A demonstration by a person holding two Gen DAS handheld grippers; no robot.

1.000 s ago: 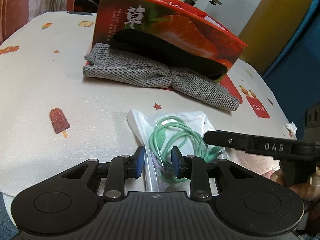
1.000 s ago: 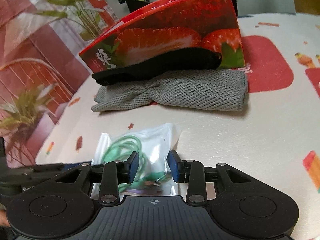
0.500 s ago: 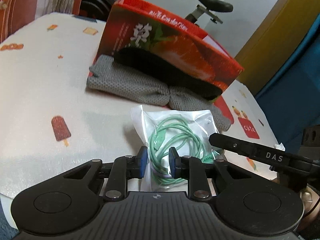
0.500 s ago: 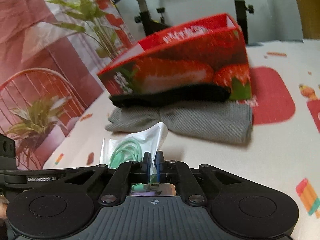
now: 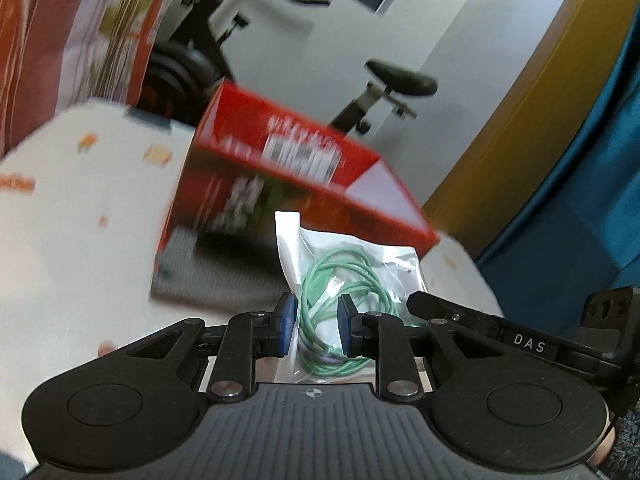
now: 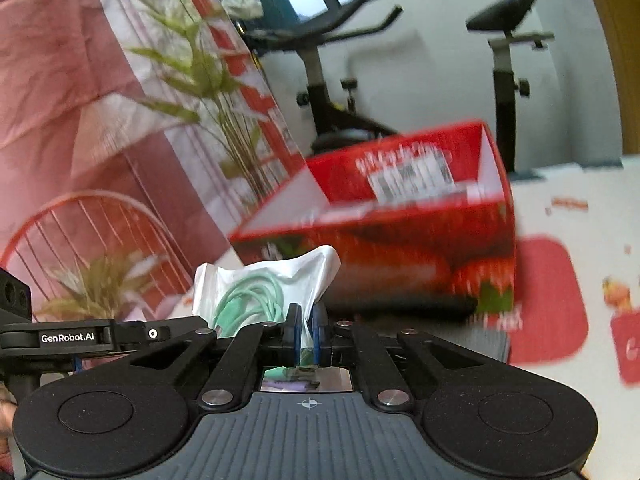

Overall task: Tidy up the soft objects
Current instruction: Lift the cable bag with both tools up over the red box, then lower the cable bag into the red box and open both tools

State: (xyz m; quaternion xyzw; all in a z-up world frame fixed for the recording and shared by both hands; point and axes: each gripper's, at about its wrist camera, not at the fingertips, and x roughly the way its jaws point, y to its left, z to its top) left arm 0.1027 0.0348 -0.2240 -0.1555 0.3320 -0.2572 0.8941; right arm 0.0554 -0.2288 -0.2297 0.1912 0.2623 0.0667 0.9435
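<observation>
A clear plastic bag with a coiled green cable (image 5: 340, 280) is held up off the table. My left gripper (image 5: 314, 328) is shut on the bag's lower part, its blue pads pressing the cable bundle. My right gripper (image 6: 305, 330) is shut on the bag's edge (image 6: 316, 276), jaws almost touching. The other gripper shows at the side of each view. The open red strawberry box (image 5: 280, 184) (image 6: 400, 216) stands beyond the bag. A grey mesh cloth (image 5: 216, 276) and a black soft item (image 6: 400, 306) lie against its front.
The table (image 5: 60, 208) has a white cloth with small prints and red patches (image 6: 548, 300). An exercise bike (image 6: 332, 92) stands behind the table. A red wire chair and plants (image 6: 100, 280) are at the left.
Both grippers have lifted the bag off the table and risen toward the box. The right gripper shut on the bag's edge within the last second. The views tilted up and blurred.
</observation>
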